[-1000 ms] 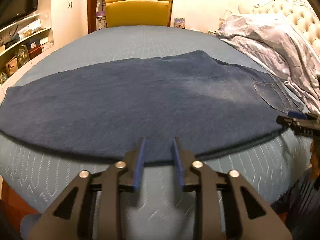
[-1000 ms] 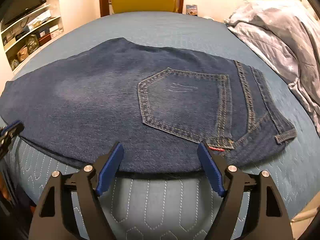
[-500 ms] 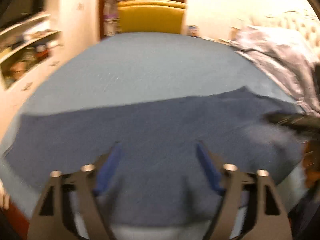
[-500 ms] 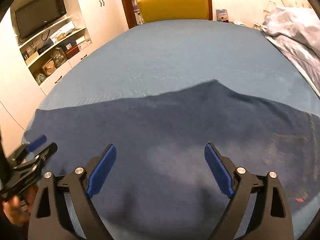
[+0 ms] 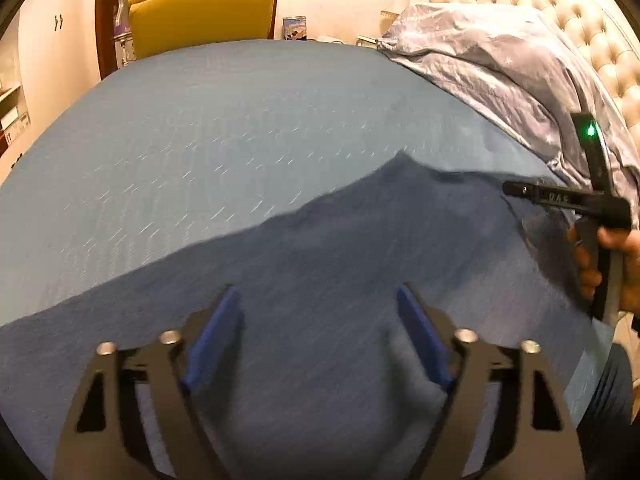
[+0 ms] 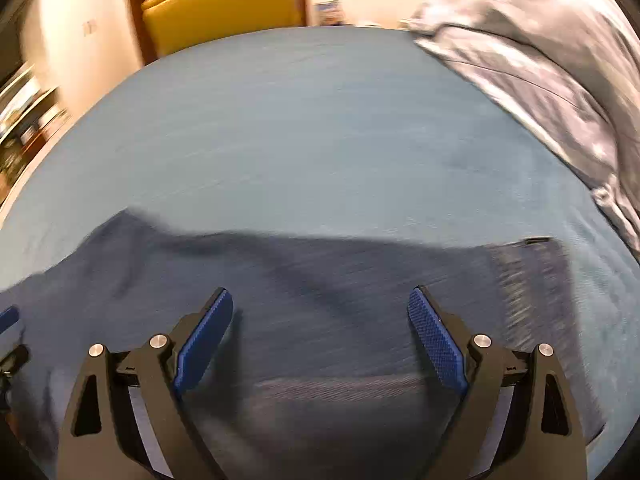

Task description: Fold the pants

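Dark blue jeans [image 5: 360, 264] lie flat across the near part of the blue bed cover [image 5: 200, 140]. My left gripper [image 5: 316, 292] hovers over the leg part, its jaws wide apart but closing, with nothing between the blue pads. In the right wrist view the jeans [image 6: 320, 272] run to a waistband [image 6: 532, 264] at the right. My right gripper [image 6: 320, 294] stands open above the denim, holding nothing. A hand [image 5: 616, 256] holds the right tool at the edge of the left wrist view. The picture is motion-blurred.
A grey star-print quilt [image 5: 500, 72] is heaped at the right against a tufted headboard [image 5: 592, 20]. A yellow chair [image 5: 200, 12] stands beyond the far edge of the bed. Shelves [image 6: 24, 120] line the wall at the left.
Both grippers have moved from the jeans' near hem to above the denim. The left jaws went from nearly shut to wide apart. The right view swung left, then back towards the waistband.
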`<state>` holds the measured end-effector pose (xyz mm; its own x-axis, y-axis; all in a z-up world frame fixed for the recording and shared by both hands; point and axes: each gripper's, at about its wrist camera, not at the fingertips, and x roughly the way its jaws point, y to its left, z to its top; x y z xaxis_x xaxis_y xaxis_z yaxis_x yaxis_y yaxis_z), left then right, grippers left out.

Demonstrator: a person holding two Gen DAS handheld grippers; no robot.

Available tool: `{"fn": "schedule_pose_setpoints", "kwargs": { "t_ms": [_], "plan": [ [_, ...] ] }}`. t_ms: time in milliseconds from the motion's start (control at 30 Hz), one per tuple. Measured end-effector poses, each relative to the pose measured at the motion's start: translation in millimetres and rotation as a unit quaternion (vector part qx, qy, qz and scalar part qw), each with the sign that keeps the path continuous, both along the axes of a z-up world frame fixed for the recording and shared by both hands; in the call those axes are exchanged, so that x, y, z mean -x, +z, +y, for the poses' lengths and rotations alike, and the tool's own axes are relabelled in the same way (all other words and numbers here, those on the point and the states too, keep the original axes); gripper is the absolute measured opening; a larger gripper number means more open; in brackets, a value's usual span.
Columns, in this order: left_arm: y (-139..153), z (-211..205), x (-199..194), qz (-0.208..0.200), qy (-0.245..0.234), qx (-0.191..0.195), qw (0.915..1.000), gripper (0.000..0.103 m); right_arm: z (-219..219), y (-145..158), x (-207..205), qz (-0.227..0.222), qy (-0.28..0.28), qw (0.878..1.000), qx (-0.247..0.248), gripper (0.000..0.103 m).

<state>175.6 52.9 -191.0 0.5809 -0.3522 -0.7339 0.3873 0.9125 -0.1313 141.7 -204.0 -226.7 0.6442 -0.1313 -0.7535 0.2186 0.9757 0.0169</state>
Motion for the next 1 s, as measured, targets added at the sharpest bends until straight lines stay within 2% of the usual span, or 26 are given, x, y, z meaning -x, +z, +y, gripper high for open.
{"fn": "schedule_pose_setpoints", "kwargs": {
  "t_ms": [33,100,133,233,333,467,600,667,733,800,833,900,1000],
  "plan": [
    [-1,-10,-2,0.000,-0.006,-0.005,1.0000,0.056,-18,-3,-2,0.001,-0.007,1.000,-0.001,0.087],
    [-11,-30,-13,0.002,-0.014,-0.052,0.9986,0.048,-34,-7,-2,0.000,0.022,0.999,-0.024,0.086],
    [-15,-31,-17,0.009,-0.013,-0.057,0.9983,0.045,-34,-6,-6,0.001,0.033,0.999,-0.021,0.086],
    [-26,-11,-24,0.018,0.021,-0.063,0.9976,0.045,-24,-9,-2,0.002,0.057,0.998,0.028,0.086],
    [-23,28,-25,0.024,0.051,-0.046,0.9973,0.044,-19,-11,0,-0.001,0.055,0.998,0.038,0.086],
    [-18,93,-24,0.032,0.113,-0.043,0.9922,0.045,-15,-10,-1,0.003,0.056,0.997,0.045,0.086],
    [-13,163,-23,0.035,0.168,-0.058,0.9834,0.045,-10,-7,-2,0.007,0.055,0.997,0.050,0.086],
    [-10,189,-21,0.035,0.185,-0.063,0.9801,0.046,-4,-1,3,0.009,0.037,0.997,0.070,0.086],
    [-8,223,-17,0.034,0.209,-0.074,0.9746,0.049,7,10,14,-0.008,0.028,0.996,0.086,0.086],
    [-5,255,-14,0.033,0.236,-0.092,0.9667,0.059,26,25,24,-0.029,0.043,0.994,0.096,0.086],
    [-4,272,-14,0.033,0.252,-0.098,0.9622,0.067,43,33,28,-0.035,0.066,0.993,0.090,0.086],
    [-2,306,-10,0.036,0.284,-0.105,0.9525,0.068,78,45,33,-0.044,0.122,0.990,0.053,0.086],
    [2,357,4,0.043,0.327,-0.125,0.9358,0.070,153,56,30,-0.041,0.237,0.971,0.019,0.086]
  ]
}}
